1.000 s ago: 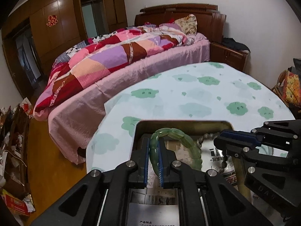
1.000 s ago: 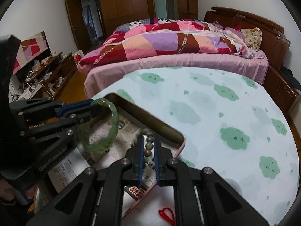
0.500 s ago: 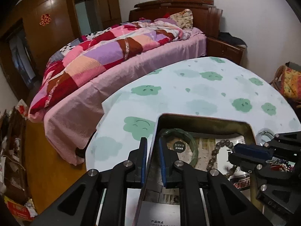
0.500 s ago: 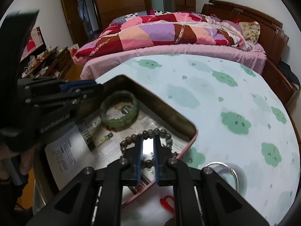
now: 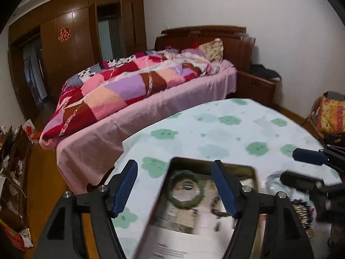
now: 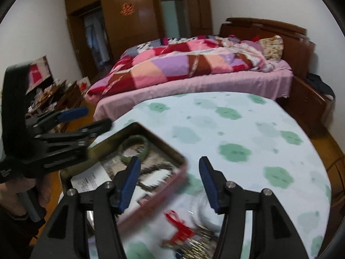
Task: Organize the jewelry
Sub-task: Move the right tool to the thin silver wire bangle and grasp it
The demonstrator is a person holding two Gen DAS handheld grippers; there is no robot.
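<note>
A green bangle (image 5: 186,188) (image 6: 134,147) lies flat in the far part of a shallow metal tin (image 5: 255,176) (image 6: 151,132) lined with printed paper. A dark bead bracelet (image 6: 154,171) lies blurred in the tin nearer the right hand. My left gripper (image 5: 174,186) hangs above the tin, its jaws opening wide, with nothing between them. My right gripper (image 6: 169,182) hovers over the tin's right edge, its jaws also opening and empty. Each gripper shows at the side of the other's view. A silver bangle (image 5: 272,180), a red knotted cord (image 6: 180,226) and a metal watch band (image 5: 303,214) lie on the tablecloth right of the tin.
The tin rests near the front left edge of a round table (image 5: 226,133) covered in a pale cloth with green clouds. Behind it stands a bed (image 5: 138,90) with a patchwork quilt. A person's hand (image 6: 15,185) grips the left tool's handle. A cluttered low cabinet (image 5: 10,166) stands at far left.
The left gripper let the green bangle go into the tin, and the right gripper let go of the beads. Both have risen and pulled back, with jaws now wide apart.
</note>
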